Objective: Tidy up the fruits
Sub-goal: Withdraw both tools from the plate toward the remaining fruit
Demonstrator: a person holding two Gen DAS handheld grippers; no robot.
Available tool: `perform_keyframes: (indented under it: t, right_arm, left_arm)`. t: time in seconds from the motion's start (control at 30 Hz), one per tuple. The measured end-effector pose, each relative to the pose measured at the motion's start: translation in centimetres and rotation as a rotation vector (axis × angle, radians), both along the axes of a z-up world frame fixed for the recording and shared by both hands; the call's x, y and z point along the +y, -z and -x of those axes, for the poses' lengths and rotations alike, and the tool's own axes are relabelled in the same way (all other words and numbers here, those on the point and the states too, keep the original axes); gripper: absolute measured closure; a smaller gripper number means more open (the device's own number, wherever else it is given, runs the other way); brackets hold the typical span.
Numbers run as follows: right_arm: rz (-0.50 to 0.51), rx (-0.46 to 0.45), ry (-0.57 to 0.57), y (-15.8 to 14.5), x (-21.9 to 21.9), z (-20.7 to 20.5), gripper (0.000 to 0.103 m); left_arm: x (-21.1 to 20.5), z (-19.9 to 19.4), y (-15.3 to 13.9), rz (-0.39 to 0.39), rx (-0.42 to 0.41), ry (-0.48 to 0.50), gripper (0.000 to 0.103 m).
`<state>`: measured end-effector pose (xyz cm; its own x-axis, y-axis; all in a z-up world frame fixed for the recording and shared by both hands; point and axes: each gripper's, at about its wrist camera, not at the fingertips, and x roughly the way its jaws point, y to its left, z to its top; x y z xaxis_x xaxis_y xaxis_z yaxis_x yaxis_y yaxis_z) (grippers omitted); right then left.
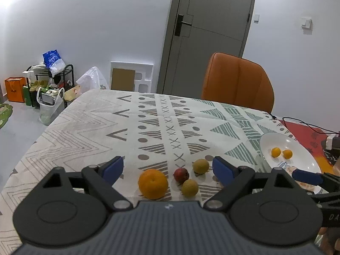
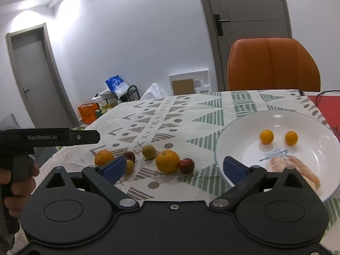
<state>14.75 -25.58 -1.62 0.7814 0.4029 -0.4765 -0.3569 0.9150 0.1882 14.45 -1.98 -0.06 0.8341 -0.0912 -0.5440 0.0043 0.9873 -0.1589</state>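
Observation:
Loose fruit lies on the patterned tablecloth: an orange (image 1: 153, 183), a dark red fruit (image 1: 181, 175) and two yellow-green fruits (image 1: 200, 166) (image 1: 189, 188). My left gripper (image 1: 167, 169) hangs open just before them, its jaws empty. In the right wrist view a bigger orange (image 2: 167, 161) and a red fruit (image 2: 186, 165) lie nearer the white plate (image 2: 233, 131), which holds two small orange fruits (image 2: 266, 136) (image 2: 291, 138). My right gripper (image 2: 173, 167) is open with nothing in it, its right finger over the plate's near rim.
An orange chair (image 1: 238, 80) stands at the table's far side. A black cable (image 1: 306, 125) and a red mat (image 1: 306, 133) lie at the far right. A hand (image 2: 19, 180) holds the left tool. Bags and a rack (image 1: 53, 78) stand on the floor.

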Motion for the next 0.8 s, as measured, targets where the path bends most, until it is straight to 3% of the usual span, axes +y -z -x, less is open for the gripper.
perform_keyframes:
  t: [0.1, 0.23, 0.8]
  right_arm:
    - [0.006, 0.009, -0.013, 0.1, 0.6, -0.3, 0.019]
    - [0.023, 0.018, -0.026, 0.2, 1.3, -0.6, 0.023]
    - [0.076, 0.063, -0.056, 1.0, 3.6, -2.8, 0.036]
  left_arm:
    - [0.5, -0.2, 0.4, 0.013, 0.01, -0.004, 0.021]
    - [0.9, -0.6, 1.1, 0.028, 0.033, -0.01, 0.03]
    - [2.5, -2.9, 4.4, 0.091, 0.107, -0.015, 0.046]
